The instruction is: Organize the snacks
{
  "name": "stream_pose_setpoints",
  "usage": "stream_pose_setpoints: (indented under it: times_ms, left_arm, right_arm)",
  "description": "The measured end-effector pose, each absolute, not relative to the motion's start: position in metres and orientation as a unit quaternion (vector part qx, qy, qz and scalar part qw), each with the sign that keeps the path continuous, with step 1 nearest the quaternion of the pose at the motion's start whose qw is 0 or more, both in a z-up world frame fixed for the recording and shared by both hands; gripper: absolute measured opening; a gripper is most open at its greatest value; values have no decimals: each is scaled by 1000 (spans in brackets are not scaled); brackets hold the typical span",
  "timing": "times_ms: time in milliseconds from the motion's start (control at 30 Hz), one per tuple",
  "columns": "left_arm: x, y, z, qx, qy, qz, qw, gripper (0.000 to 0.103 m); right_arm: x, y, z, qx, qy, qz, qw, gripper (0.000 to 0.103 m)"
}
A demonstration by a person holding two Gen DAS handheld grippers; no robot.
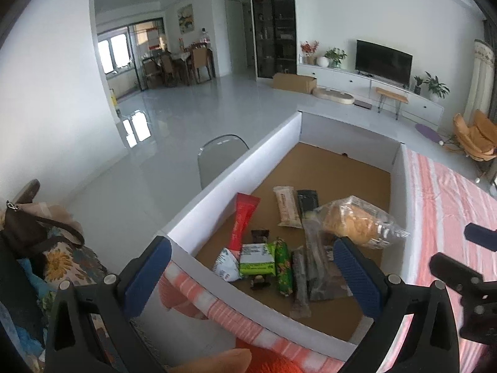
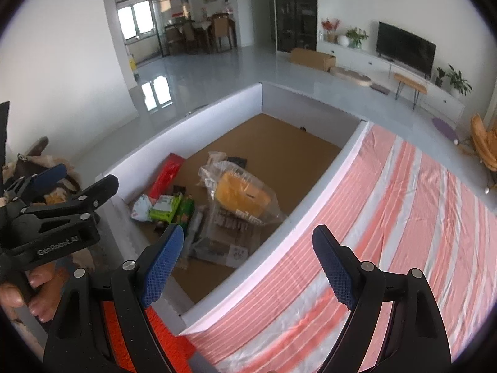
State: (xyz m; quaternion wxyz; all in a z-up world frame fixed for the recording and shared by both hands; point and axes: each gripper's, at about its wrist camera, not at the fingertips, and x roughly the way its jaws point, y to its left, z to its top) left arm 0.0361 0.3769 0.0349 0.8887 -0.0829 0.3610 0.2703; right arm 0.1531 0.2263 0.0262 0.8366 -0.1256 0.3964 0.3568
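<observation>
A white-walled box (image 1: 217, 192) with a brown cardboard floor holds the snacks. A bread loaf in a clear bag (image 1: 357, 220) lies on top of the pile, also seen as the bread bag (image 2: 239, 192). Around it lie a red packet (image 1: 243, 220), a beige bar (image 1: 287, 206), green packets (image 1: 257, 259) and dark long wrappers (image 1: 313, 264). My left gripper (image 1: 251, 242) hovers open over the box's near corner, touching nothing. My right gripper (image 2: 248, 234) is open and empty above the box's right wall (image 2: 310, 217). From the right wrist view, the left gripper (image 2: 88, 175) shows at the left.
A pink-and-white striped cloth (image 2: 403, 202) covers the surface right of the box. A grey chair back (image 1: 217, 158) stands beyond the box's left wall. A brown bag (image 1: 28, 227) and patterned fabric lie at the left. A person's hand (image 2: 18, 289) grips the left tool.
</observation>
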Motion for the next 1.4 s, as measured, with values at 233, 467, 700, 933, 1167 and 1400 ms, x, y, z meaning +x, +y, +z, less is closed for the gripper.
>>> stream_pose_setpoints:
  times_ms: [233, 467, 700, 933, 1167, 1400]
  left_arm:
    - [33, 375, 52, -83, 356, 266, 892, 103]
    - [31, 377, 56, -78, 353, 283, 888, 103]
    - [32, 378, 56, -80, 356, 283, 887, 103]
    - [30, 377, 58, -73, 351, 290, 887, 103]
    - [28, 380, 59, -76, 351, 290, 887, 103]
    - [26, 381, 59, -77, 350, 293, 887, 103]
  right_arm:
    - [154, 228, 31, -123, 410, 350, 833, 88]
    - [145, 229, 43, -131, 400, 362, 832, 88]
    - [144, 231, 44, -135, 399, 365, 830, 88]
    - [141, 233, 46, -141, 403, 365, 827, 88]
    - [138, 235, 47, -147, 400, 365, 828, 88]
    - [136, 235, 47, -151, 398, 365, 828, 88]
